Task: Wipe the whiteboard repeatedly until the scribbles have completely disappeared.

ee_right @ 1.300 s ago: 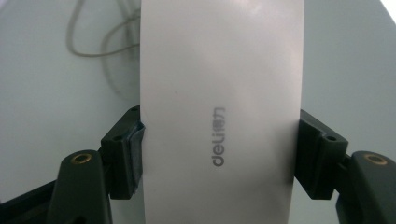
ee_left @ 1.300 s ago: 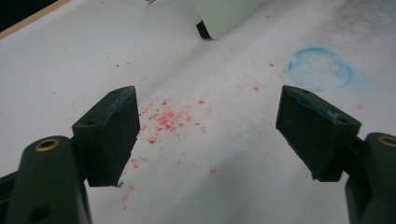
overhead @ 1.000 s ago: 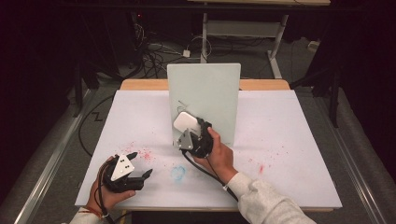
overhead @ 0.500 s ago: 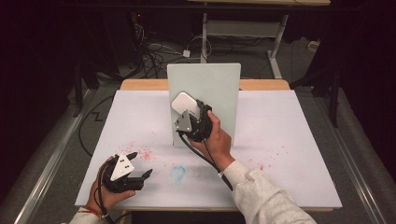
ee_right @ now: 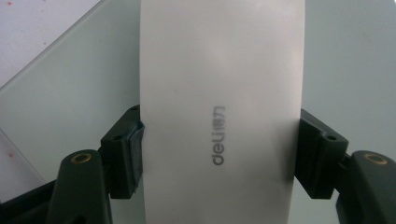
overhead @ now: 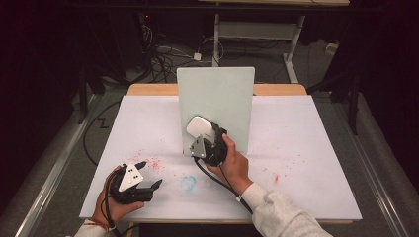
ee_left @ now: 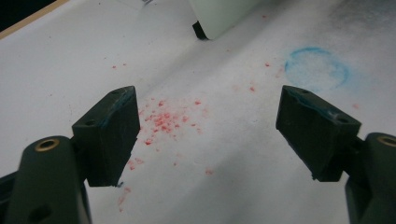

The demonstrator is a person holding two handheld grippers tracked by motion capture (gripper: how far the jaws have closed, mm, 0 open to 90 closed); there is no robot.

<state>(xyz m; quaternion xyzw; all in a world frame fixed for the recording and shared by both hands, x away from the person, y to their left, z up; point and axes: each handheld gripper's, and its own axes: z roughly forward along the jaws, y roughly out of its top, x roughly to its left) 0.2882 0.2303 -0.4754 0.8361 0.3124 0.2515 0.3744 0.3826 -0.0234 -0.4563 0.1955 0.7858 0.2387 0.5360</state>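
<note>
Right gripper (overhead: pixel 210 143): I clamp the white eraser (ee_right: pixel 222 112) against the upright board (overhead: pixel 216 98).
Left gripper (ee_left: pixel 210 130): jaws spread wide, nothing between them, over red specks (ee_left: pixel 163 119).

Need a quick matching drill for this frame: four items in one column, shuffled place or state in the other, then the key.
Items
1. whiteboard eraser
2. left gripper
3. upright board
4. blue ring smudge

Descriptions
A. jaws open, nothing between them
B. stands at the middle of the table
C. clamped in the right gripper
D. drawn on the white table cover, between the two hands

Pairs: 1-C, 2-A, 3-B, 4-D
</note>
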